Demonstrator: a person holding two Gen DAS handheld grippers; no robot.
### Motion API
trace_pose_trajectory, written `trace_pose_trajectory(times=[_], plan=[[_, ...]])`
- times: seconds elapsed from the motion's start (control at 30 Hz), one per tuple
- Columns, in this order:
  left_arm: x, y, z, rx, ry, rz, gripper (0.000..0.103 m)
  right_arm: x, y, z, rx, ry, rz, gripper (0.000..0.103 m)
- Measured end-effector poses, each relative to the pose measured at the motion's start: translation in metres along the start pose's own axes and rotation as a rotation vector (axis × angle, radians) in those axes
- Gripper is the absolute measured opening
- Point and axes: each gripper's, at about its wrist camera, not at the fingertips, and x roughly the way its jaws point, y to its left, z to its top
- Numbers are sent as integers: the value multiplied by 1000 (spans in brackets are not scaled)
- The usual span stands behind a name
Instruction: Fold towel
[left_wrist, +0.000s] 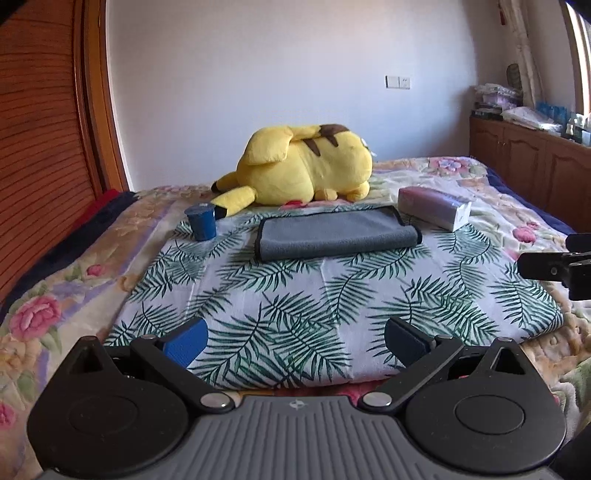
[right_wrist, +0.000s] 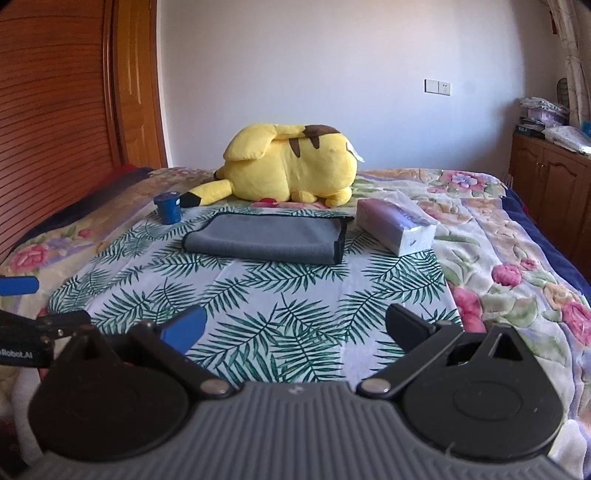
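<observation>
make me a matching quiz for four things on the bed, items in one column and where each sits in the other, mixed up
Items
1. grey folded towel with black trim
2. yellow plush toy
3. small dark blue cup
4. white and purple tissue pack

Places
A. left of the towel, by the toy's tail
B. middle of the leaf-print cloth
C. right of the towel
D. behind the towel, nearest the wall

Pairs: 1-B, 2-D, 3-A, 4-C

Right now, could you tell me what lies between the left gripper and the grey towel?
Only bare leaf-print cloth lies between the open left gripper and the grey towel, shown in the left wrist view.
</observation>
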Motion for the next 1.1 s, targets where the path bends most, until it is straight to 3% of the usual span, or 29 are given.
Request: trace_pose_trajectory(times=[1.1], plan=[[-26,5,10,-22,-143,34,103,-16,-6,2,27,-133,-46,103]])
